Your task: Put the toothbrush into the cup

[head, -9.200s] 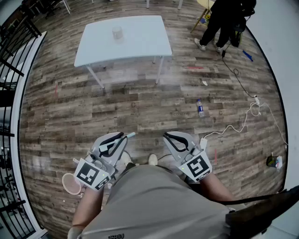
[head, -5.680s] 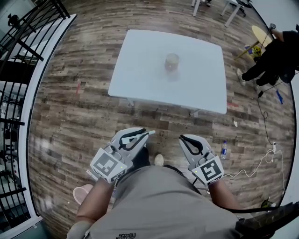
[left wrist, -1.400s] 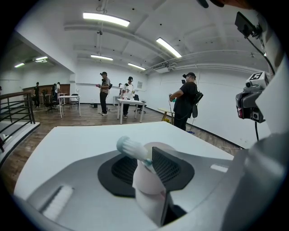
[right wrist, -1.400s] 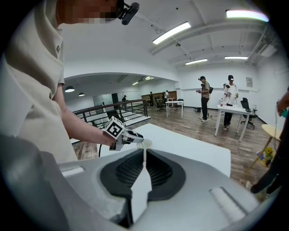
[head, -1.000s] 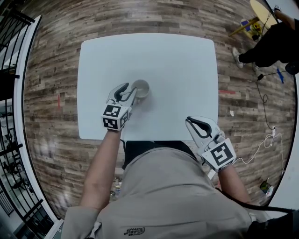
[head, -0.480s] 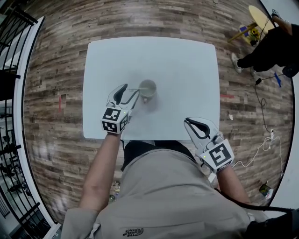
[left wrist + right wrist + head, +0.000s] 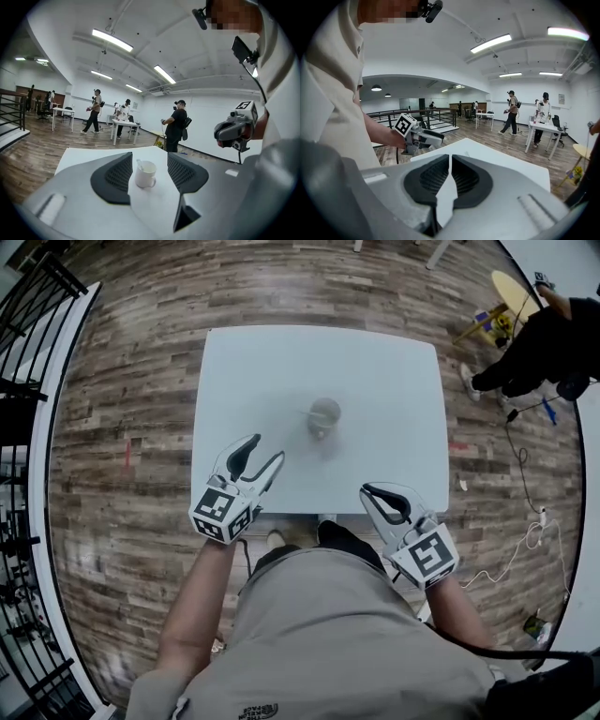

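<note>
Toothbrush (image 7: 310,412), one only, stands in the single white cup (image 7: 325,417), its handle leaning over the rim toward nine o'clock in the head view. The cup sits upright near the middle of the one pale desk (image 7: 384,362), with nothing else on that desk. Two tools show. The left tool (image 7: 267,449) hangs at about seven o'clock from the cup, well apart from it, over the desk's near edge. Its jaws have just been opening and stand wide apart with nothing gripped, and the cup shows beyond the gap. The right tool (image 7: 367,490) is at about five o'clock from the cup, at the desk's near edge, its jaws together and empty. One person in dark clothes (image 7: 534,343) stands on the wooden floor (image 7: 122,409) at two o'clock.
</note>
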### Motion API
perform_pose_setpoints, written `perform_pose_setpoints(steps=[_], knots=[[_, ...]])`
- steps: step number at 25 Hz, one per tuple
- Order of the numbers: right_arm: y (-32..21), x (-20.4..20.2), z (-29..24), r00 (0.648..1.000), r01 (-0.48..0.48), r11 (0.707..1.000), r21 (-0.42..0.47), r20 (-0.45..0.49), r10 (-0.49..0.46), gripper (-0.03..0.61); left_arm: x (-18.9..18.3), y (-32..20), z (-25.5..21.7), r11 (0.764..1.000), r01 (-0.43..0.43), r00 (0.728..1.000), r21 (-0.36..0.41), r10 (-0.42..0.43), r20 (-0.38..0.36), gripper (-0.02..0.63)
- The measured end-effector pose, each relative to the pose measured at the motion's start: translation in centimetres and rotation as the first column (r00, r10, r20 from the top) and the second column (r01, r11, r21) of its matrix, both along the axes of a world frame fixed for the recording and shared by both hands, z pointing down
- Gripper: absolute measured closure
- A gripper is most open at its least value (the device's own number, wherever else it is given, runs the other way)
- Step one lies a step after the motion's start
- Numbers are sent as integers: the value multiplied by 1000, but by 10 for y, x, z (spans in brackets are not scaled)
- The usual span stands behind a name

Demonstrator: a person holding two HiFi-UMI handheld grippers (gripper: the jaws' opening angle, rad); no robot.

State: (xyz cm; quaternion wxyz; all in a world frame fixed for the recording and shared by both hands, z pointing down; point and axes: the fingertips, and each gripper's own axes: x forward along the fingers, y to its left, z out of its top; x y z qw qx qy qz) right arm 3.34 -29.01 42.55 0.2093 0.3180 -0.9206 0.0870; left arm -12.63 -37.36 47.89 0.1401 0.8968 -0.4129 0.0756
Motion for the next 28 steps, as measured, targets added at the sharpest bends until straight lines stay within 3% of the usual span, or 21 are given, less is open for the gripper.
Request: perform_pose_setpoints(steps=[4,9,15,22,28], knots=[[35,-27,-6,1000,-14,1000,20,-2,14,560,-21,51,-28,999,-39,998,20,40,-53,378],[80,-45,-4,997,-77,997,28,-29,77,560,-46,108,-43,997,-71,996,41,74,-58,402],[128,-49,-8,996,-71,997,38,-44,73,560,-48,161,-60,994,-90,994,65,94,-62,420],[168,-28,-25,999,-22,995,93,-23,24,560,-13,220,-82,991,-87,995,99,91,-33,440],[221,51,-26,1000,-9,995,104,0,9,560,67,278,-95,991,-80,996,103,84,-41,479]])
